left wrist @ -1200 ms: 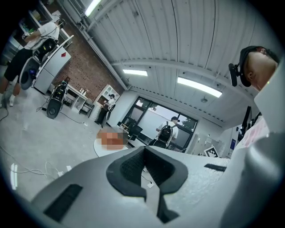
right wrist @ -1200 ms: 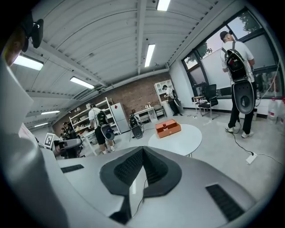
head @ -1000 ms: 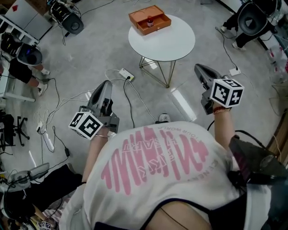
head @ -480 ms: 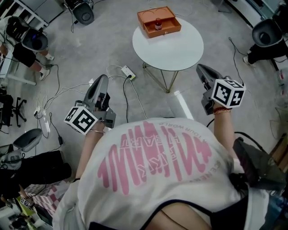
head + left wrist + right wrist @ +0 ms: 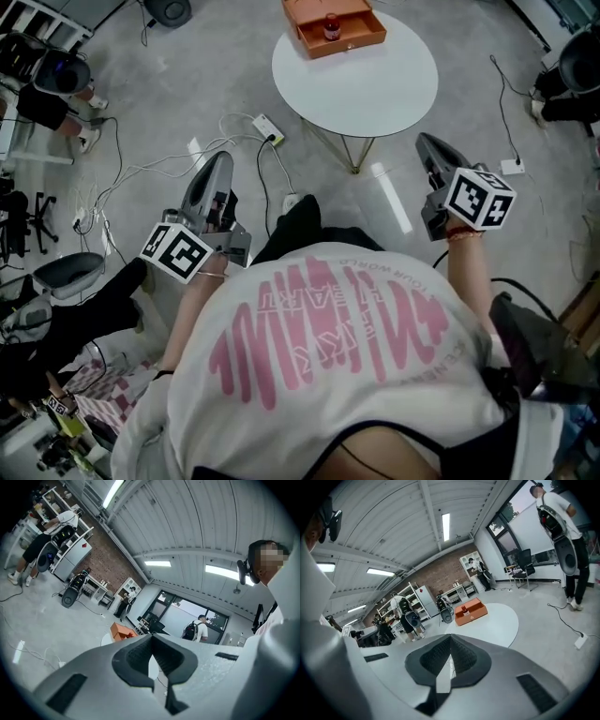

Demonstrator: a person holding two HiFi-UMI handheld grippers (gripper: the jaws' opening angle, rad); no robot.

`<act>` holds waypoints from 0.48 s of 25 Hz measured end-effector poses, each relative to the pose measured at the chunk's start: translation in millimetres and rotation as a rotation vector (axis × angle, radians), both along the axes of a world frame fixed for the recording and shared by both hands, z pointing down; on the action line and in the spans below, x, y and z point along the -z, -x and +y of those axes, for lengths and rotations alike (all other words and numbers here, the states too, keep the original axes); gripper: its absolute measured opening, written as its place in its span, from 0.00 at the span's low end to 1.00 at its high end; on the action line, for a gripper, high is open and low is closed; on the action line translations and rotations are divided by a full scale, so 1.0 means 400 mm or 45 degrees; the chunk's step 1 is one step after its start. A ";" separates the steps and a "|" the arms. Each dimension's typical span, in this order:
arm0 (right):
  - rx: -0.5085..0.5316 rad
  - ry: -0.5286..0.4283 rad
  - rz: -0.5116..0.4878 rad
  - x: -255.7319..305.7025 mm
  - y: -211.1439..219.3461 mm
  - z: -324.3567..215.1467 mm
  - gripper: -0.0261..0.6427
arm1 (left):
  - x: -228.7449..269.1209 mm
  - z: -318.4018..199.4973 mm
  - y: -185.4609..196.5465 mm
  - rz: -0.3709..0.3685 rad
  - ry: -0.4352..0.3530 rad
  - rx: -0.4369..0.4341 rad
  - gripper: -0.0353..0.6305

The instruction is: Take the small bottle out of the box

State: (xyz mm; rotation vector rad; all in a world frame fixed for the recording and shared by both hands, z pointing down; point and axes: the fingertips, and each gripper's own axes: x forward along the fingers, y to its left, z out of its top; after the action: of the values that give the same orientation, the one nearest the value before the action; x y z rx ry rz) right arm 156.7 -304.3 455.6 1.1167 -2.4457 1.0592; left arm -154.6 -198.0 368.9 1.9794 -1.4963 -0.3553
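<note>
An orange box [image 5: 349, 30] sits at the far edge of a round white table [image 5: 366, 84]; a small dark bottle with a red cap [image 5: 330, 26] stands inside it. My left gripper [image 5: 217, 167] is held low at the left, well short of the table, and is shut with nothing in it. At the right, my right gripper [image 5: 427, 148] is also shut and empty, beside the table's near edge. The right gripper view looks along its closed jaws [image 5: 450, 637] to the box [image 5: 480, 610] and bottle [image 5: 464, 610]. In the left gripper view the shut gripper [image 5: 152, 637] points towards the box [image 5: 123, 631].
Cables and a white power strip [image 5: 265, 128] lie on the grey floor left of the table's gold wire legs [image 5: 356, 155]. Chairs [image 5: 56, 274] and shelving stand at the left. People stand further off in the room [image 5: 192, 631].
The person has stepped towards the table: it has shifted up and looms larger in the head view, and a dark trouser leg now shows. Both grippers stay shut, held out in front.
</note>
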 end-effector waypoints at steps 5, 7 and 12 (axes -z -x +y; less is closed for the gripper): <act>0.073 0.007 -0.032 -0.028 0.077 -0.055 0.05 | -0.060 -0.062 0.041 -0.018 0.051 -0.008 0.06; 0.081 0.003 -0.029 -0.029 0.107 -0.082 0.04 | -0.085 -0.094 0.061 -0.004 0.066 -0.007 0.06; 0.160 0.024 -0.016 -0.054 0.205 -0.144 0.05 | -0.138 -0.218 0.094 0.043 0.074 -0.038 0.06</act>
State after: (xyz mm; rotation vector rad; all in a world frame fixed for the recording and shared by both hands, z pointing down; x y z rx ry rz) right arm 74.7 -362.0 477.1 0.9397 -2.4741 1.0516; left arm -192.3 -285.3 424.3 1.9386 -1.4383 -0.3272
